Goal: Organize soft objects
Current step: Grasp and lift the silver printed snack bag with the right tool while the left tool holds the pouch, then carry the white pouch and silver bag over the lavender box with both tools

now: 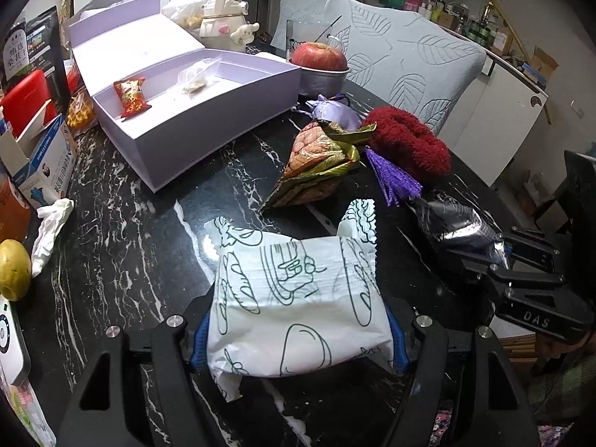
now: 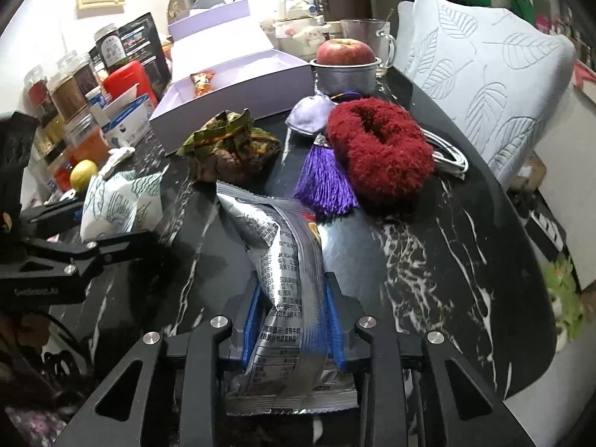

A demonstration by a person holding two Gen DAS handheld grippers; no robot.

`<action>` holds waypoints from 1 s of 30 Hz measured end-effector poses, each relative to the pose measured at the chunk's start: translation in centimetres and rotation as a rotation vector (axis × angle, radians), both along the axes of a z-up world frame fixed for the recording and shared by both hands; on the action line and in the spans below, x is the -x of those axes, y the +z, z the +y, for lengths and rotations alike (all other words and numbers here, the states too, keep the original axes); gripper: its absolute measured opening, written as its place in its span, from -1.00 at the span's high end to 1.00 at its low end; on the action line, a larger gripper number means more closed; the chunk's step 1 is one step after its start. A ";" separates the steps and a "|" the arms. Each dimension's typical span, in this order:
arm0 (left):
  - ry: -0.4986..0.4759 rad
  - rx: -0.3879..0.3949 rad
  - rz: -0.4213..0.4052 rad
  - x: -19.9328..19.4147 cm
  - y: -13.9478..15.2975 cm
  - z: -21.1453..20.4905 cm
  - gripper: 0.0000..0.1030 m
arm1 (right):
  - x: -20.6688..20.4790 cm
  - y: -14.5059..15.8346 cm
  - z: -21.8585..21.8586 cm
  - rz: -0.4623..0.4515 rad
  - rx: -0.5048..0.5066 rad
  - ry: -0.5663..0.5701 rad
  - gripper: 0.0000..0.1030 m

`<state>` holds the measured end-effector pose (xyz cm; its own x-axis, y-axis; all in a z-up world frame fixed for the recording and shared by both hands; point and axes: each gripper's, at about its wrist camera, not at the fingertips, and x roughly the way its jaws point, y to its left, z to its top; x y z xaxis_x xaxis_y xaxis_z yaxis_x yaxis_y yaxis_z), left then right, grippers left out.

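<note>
My left gripper [image 1: 298,320] is shut on a puffy white packet [image 1: 294,298] printed with green line drawings, low over the black marble table [image 1: 123,246]. To its right, my right gripper [image 2: 292,298] is shut on a silver snack packet [image 2: 275,246], blue pads pressing both sides. Ahead lie a green-gold nut packet [image 1: 316,164], a red fluffy ring [image 2: 380,152], a purple tassel [image 2: 327,182] and a lilac sachet [image 1: 331,111]. The open lilac box [image 1: 208,126] at the back left holds a red sweet packet [image 1: 131,97] and a small clear bag [image 1: 193,80].
An apple in a metal bowl [image 1: 318,56] and a glass mug [image 2: 367,37] stand behind the box. A leaf-patterned chair [image 1: 409,59] borders the table's right. Jars [image 2: 70,89], a blue-white carton [image 1: 44,164], a crumpled tissue [image 1: 52,227] and a yellow fruit [image 1: 13,268] crowd the left. A white cable [image 2: 450,156] lies beside the ring.
</note>
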<state>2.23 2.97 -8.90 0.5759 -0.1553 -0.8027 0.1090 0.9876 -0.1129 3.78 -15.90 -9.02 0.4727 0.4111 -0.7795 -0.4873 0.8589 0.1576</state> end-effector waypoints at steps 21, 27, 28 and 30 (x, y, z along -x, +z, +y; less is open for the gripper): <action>0.034 -0.011 -0.141 2.8 5.6 0.7 -0.38 | 3.1 5.6 1.4 -0.101 -0.136 0.136 0.41; 0.020 -0.042 -0.220 1.9 8.8 0.8 -0.38 | 2.3 8.2 2.0 -0.167 -0.151 0.161 0.41; 0.016 -0.048 -0.242 1.6 9.5 0.7 -0.38 | 2.1 8.5 2.0 -0.176 -0.153 0.161 0.41; 0.008 -0.050 -0.269 1.3 10.6 0.6 -0.38 | 1.7 9.4 1.9 -0.201 -0.163 0.161 0.41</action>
<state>0.97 3.60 1.67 0.7707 -0.1134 -0.6270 0.1204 0.9922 -0.0316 2.05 -13.96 0.43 0.5295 0.6048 -0.5948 -0.6502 0.7398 0.1733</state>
